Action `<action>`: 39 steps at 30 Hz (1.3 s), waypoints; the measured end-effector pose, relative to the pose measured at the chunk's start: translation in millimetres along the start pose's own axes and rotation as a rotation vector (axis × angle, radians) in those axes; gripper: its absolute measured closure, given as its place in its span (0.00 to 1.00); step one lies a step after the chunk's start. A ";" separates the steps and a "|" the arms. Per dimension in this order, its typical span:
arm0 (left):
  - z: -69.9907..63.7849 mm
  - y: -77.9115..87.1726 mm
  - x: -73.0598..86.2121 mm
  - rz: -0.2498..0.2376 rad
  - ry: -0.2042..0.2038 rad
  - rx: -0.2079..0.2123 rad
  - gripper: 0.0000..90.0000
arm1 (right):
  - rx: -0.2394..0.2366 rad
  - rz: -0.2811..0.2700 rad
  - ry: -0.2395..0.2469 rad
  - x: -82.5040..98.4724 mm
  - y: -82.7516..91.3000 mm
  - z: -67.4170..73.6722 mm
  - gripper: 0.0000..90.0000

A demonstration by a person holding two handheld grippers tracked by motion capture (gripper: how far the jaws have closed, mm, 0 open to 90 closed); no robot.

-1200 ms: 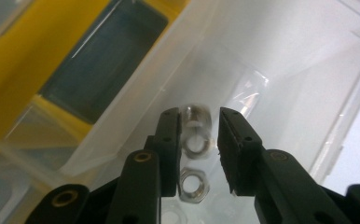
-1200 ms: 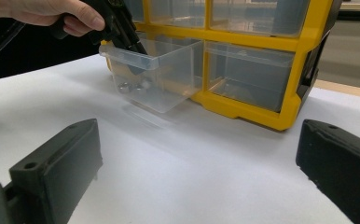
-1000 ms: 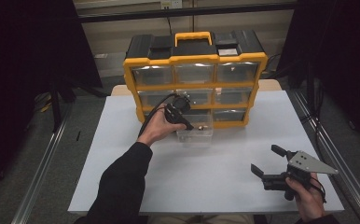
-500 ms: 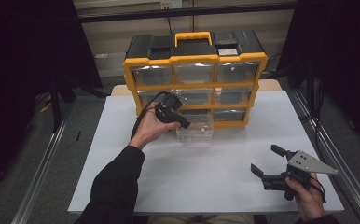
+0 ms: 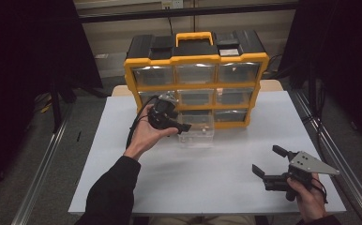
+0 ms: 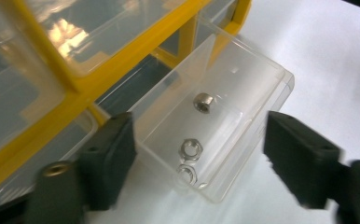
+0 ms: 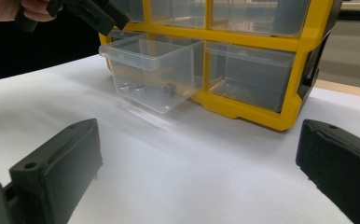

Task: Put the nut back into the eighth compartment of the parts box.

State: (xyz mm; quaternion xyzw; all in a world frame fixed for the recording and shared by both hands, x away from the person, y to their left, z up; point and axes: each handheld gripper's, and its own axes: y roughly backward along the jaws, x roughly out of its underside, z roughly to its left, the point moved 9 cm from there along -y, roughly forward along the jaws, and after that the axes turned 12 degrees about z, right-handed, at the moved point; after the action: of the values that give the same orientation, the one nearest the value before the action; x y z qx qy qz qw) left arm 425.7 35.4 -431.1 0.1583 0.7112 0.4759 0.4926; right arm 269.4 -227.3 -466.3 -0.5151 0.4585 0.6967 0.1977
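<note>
High view, right gripper (image 5: 269, 162): nearest the person, low over the white table (image 5: 216, 183) at its right front corner; jaws spread wide with nothing between them, and it sits where it did a second ago.
Right gripper view, its jaws: both black pads stand far apart over bare table, aimed at the drawer.
Left gripper (image 5: 181, 127): held in the left hand (image 5: 146, 133) just above and left of the pulled-out drawer; jaws parted, having just been opening, with nothing pinched between them.
Left gripper view, its jaws: the open drawer lies below and between the two spread pads, untouched.
Clear drawer (image 5: 196, 129): drawn partway out of the bottom row's middle slot, its front end over the table.
Drawer contents: three metal nuts (image 6: 191, 149), two near the front wall, one further back.
Organizer (image 5: 195, 77): yellow-framed, black-topped, three rows of clear drawers, all others pushed in; their contents cannot be made out.
Change from a second ago: the left hand has drawn back from the drawer, up and to the left.
</note>
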 end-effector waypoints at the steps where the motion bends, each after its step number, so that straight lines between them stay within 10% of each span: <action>1: 0.9 0.7 2.1 0.000 0.006 -0.005 0.18 | 0.002 0.001 -0.001 0.1 -0.1 0.0 0.00; 17: -5.3 9.7 27.5 -0.144 0.063 0.040 0.04 | 0.009 -0.001 -0.003 0.7 2.0 -1.1 0.00; 39: -6.0 13.0 93.9 -0.266 0.122 -0.028 0.03 | 0.016 -0.001 -0.001 1.5 3.1 -1.5 0.00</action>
State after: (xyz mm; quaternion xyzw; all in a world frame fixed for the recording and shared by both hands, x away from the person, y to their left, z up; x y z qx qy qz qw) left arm 373.8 103.8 -471.5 0.0265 0.7478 0.4248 0.5096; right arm 267.3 -230.4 -466.4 -0.5135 0.4637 0.6931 0.2022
